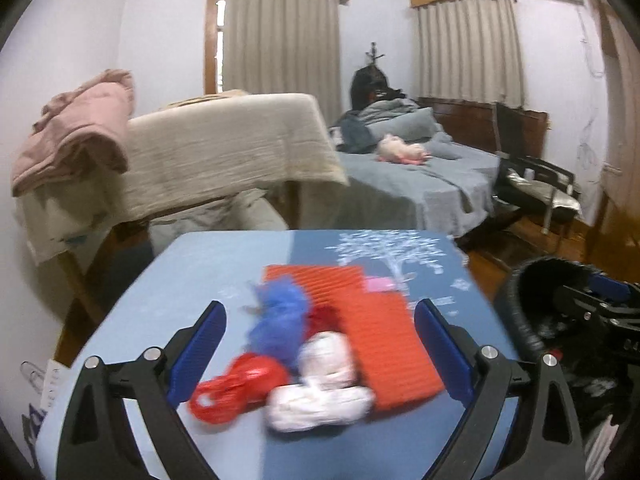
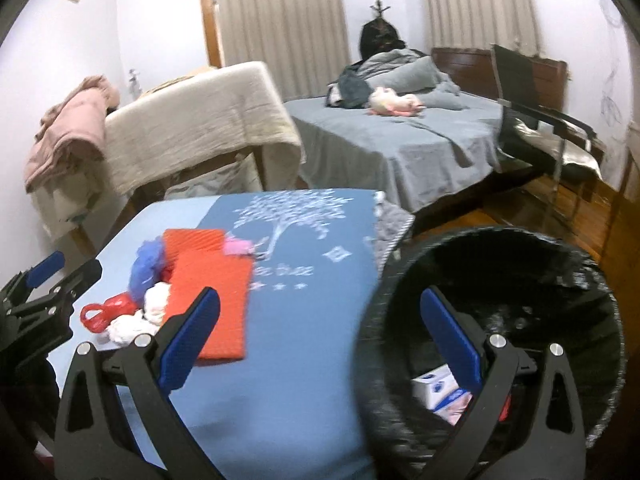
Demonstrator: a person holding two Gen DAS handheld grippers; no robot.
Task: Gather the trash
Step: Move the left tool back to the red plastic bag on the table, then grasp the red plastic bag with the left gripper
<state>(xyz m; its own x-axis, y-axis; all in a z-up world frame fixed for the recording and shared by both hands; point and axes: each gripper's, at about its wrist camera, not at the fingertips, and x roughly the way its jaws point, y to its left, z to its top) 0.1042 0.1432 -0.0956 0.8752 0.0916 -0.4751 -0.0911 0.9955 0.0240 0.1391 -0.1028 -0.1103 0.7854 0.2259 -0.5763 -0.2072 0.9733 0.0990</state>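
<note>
On the blue tabletop point(image 1: 168, 300) the trash is lying in a heap: red bag point(image 1: 236, 390), white wad point(image 1: 320, 384), blue bag point(image 1: 280, 320) and orange sheet point(image 1: 384, 340). The left gripper point(image 1: 320, 344) is hanging wide and empty over it. The right gripper point(image 2: 320, 332), also wide and empty, is hanging at the near rim of the black bin point(image 2: 500, 248), right of the tabletop.

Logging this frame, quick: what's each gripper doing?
Left gripper: open, holding nothing, above the trash pile.
Right gripper: open, empty.

A blue cloth point(image 1: 168, 300) printed with a white tree carries orange ribbed sheets point(image 1: 384, 340) and a red bag point(image 1: 236, 388).
</note>
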